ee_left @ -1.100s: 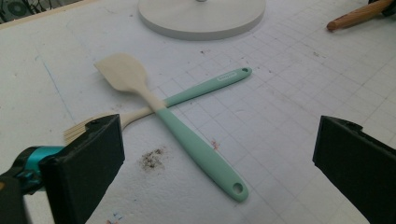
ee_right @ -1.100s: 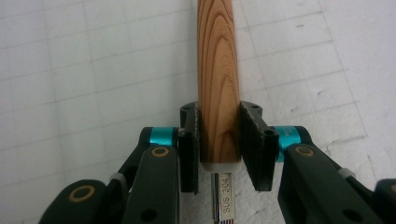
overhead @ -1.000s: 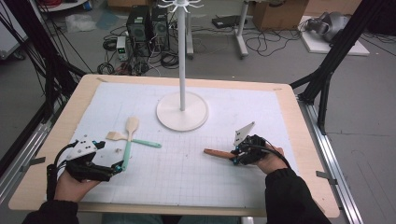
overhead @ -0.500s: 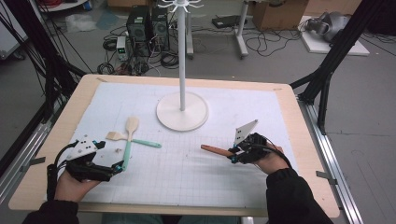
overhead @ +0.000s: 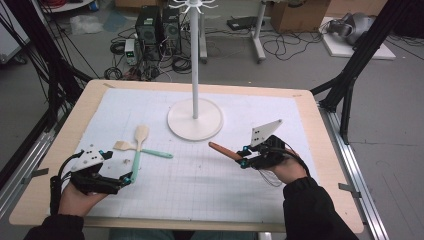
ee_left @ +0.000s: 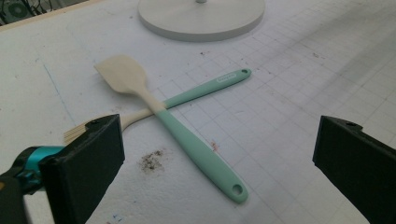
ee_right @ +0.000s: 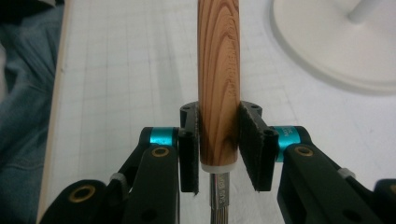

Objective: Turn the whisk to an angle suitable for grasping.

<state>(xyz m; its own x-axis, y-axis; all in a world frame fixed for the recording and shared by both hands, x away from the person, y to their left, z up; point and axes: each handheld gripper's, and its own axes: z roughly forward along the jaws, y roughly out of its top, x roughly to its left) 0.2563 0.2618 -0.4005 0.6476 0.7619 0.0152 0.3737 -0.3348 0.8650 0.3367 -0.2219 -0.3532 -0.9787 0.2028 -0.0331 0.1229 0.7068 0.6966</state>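
Observation:
My right gripper (overhead: 244,159) is shut on a wooden-handled utensil (overhead: 223,150), held just above the mat with the handle pointing left toward the stand. In the right gripper view the jaws of this gripper (ee_right: 218,140) clamp the handle (ee_right: 218,70) near its white collar and metal shank. A spatula (overhead: 138,150) with a cream head and a teal handle lies crossed over a teal-handled brush (overhead: 150,152). My left gripper (overhead: 124,181) rests open at the spatula's handle end. In the left gripper view the same gripper (ee_left: 222,140) has its jaws spread wide either side of the spatula (ee_left: 201,154) and the brush (ee_left: 210,88).
A white stand with a round base (overhead: 195,119) and a tall pole rises at the middle back of the mat; its base (ee_left: 201,18) is beyond the crossed utensils. The table's wooden rim (overhead: 330,150) frames the gridded mat. Cables and equipment lie on the floor behind.
My right gripper has carried the wooden-handled utensil up and a little left, toward the stand. The left gripper and the crossed utensils have stayed put.

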